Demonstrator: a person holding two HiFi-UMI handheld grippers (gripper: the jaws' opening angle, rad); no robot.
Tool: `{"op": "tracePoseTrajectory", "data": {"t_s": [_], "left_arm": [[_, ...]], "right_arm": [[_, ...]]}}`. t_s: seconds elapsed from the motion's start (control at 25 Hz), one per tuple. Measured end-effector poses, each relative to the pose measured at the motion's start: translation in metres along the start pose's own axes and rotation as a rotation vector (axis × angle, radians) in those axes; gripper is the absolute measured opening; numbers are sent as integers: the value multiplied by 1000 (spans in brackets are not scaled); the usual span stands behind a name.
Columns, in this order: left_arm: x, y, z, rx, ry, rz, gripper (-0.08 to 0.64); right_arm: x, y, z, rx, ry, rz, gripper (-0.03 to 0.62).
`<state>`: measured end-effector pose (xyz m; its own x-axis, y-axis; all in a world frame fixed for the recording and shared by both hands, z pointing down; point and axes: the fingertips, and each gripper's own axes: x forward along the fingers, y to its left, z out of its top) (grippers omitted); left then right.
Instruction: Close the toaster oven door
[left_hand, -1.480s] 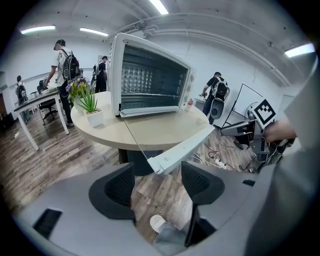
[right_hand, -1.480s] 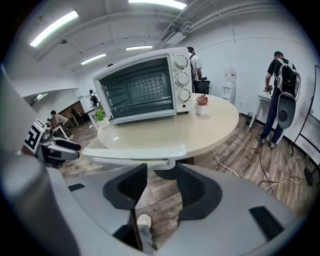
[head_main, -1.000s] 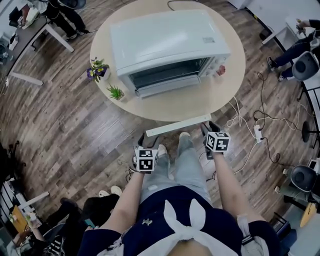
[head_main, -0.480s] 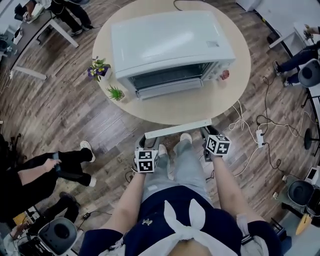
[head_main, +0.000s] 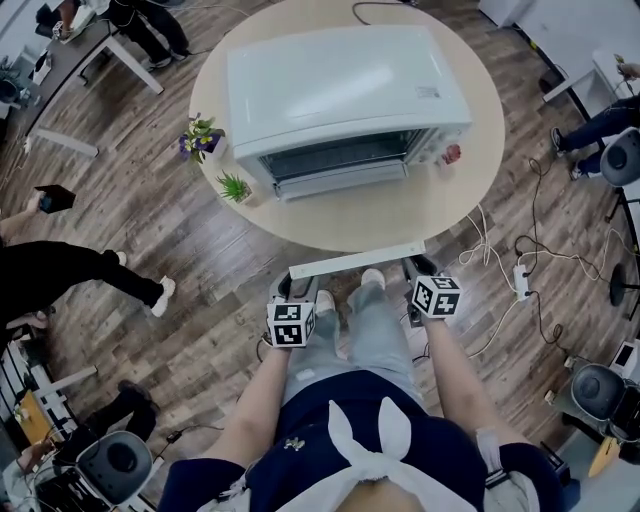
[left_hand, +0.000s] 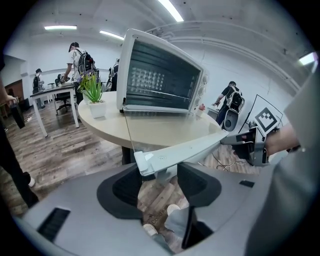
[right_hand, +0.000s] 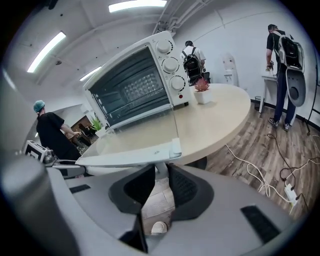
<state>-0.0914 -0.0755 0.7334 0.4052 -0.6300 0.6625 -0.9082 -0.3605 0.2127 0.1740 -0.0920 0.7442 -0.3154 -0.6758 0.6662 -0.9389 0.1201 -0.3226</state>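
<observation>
While the toaster oven (head_main: 345, 90) stands upper centre of the head view with its glass door (right_hand: 135, 137) dropped flat, the step in hand is gripping the door handle (head_main: 356, 259), the white bar just below the table (head_main: 440, 200) edge. Left gripper (left_hand: 157, 172), at the bar's left end, has just been closing; its jaws stand apart, handle post between them untouched. Right gripper (right_hand: 159, 175), at the right end, has just been closing too, and its pads look to be on the post. Next, I'd judge: finish the left grip, then swing the bar up to the oven front.

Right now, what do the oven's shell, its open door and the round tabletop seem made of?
The oven shell looks like painted metal: smooth glossy white. The door is clear glass, the tabletop showing through; its white handle bar looks moulded plastic. The tabletop seems pale matte laminate or wood; no grain visible.
</observation>
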Motion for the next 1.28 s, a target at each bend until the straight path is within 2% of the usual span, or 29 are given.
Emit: {"op": "tracePoseTrajectory", "data": {"t_s": [0.24, 0.44, 1.04, 1.28], "left_arm": [[-11, -2, 14, -21, -39, 3, 221], [-17, 1, 23, -15, -50, 36, 169], [-42, -2, 63, -26, -108, 66, 158], [-47, -3, 75, -40, -98, 73, 130]], "right_arm": [[-12, 6, 12, 8, -38, 4, 89], [-19, 10, 20, -42, -22, -15, 92], [-48, 28, 56, -128, -31, -15, 94], [-53, 34, 69, -135, -35, 13, 94]]}}
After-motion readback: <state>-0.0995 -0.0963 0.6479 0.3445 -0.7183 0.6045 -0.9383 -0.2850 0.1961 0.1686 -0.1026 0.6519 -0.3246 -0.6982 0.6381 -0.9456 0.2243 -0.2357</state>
